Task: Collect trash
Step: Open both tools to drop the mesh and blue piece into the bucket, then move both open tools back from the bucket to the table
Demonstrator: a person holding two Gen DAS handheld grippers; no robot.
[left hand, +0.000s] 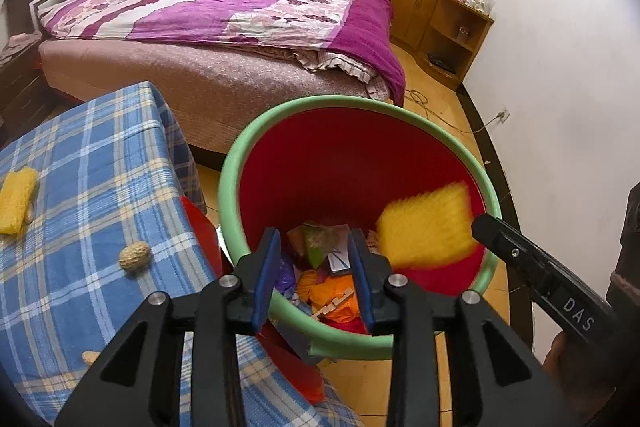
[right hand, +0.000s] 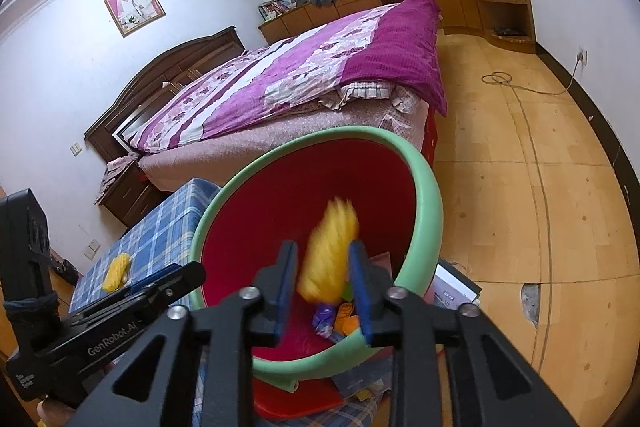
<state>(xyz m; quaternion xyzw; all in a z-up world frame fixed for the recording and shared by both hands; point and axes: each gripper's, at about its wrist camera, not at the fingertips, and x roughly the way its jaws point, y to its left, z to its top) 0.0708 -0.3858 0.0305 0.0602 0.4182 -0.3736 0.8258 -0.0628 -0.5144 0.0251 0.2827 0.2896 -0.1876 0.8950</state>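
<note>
A red bin with a green rim [left hand: 228, 187] [right hand: 436, 211] stands beside a table under a blue plaid cloth [left hand: 100, 167]. It holds several wrappers and scraps [left hand: 328, 287]. My left gripper [left hand: 314, 239] hangs open over the bin's near edge with nothing between its fingers. My right gripper [right hand: 323, 247] is open above the bin. A fuzzy yellow piece [right hand: 328, 259] [left hand: 426, 227] shows motion-blurred between its fingers, over the bin's inside. On the table lie a second yellow piece [left hand: 16, 199] [right hand: 116, 271] and a peanut shell [left hand: 135, 255].
A bed with a purple quilt [left hand: 240, 11] fills the room behind the bin. Something red [left hand: 200, 235] sits between the table and the bin. A box [right hand: 456, 287] lies on the floor right of the bin. A cable [right hand: 496, 79] trails across the wooden floor to a wall socket.
</note>
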